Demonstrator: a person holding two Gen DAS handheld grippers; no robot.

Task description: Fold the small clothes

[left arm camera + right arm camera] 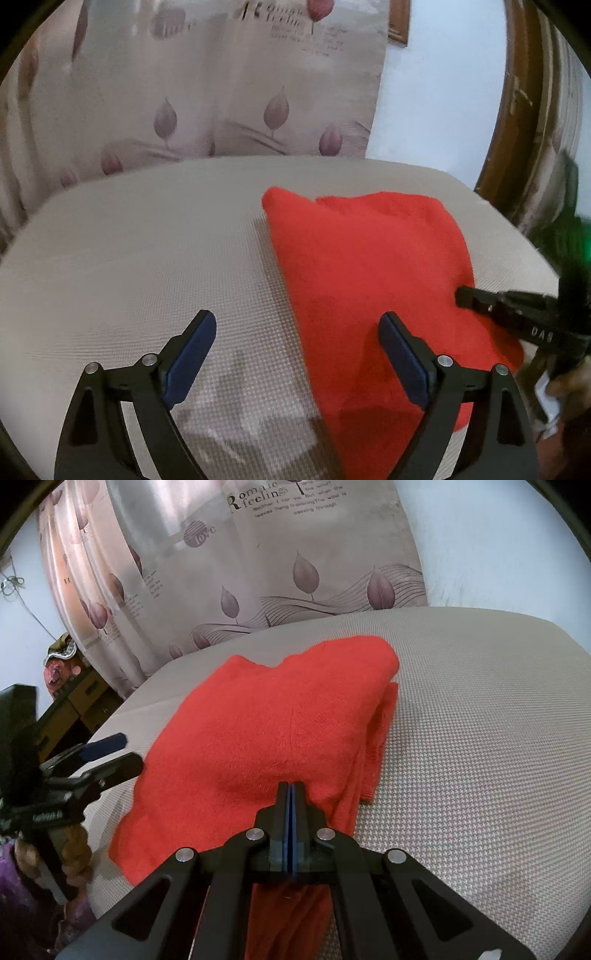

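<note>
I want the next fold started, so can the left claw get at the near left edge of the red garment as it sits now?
Probably yes. The left claw is open with nothing between its fingers, and the red garment edge lies just ahead. The shut right claw rests on the garment's other side.

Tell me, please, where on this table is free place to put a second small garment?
Bare table lies right of the red garment, up to the far edge near the curtain. In the left wrist view, its left side is bare too. Crowded: the near edge, where the left gripper and right gripper work.
</note>
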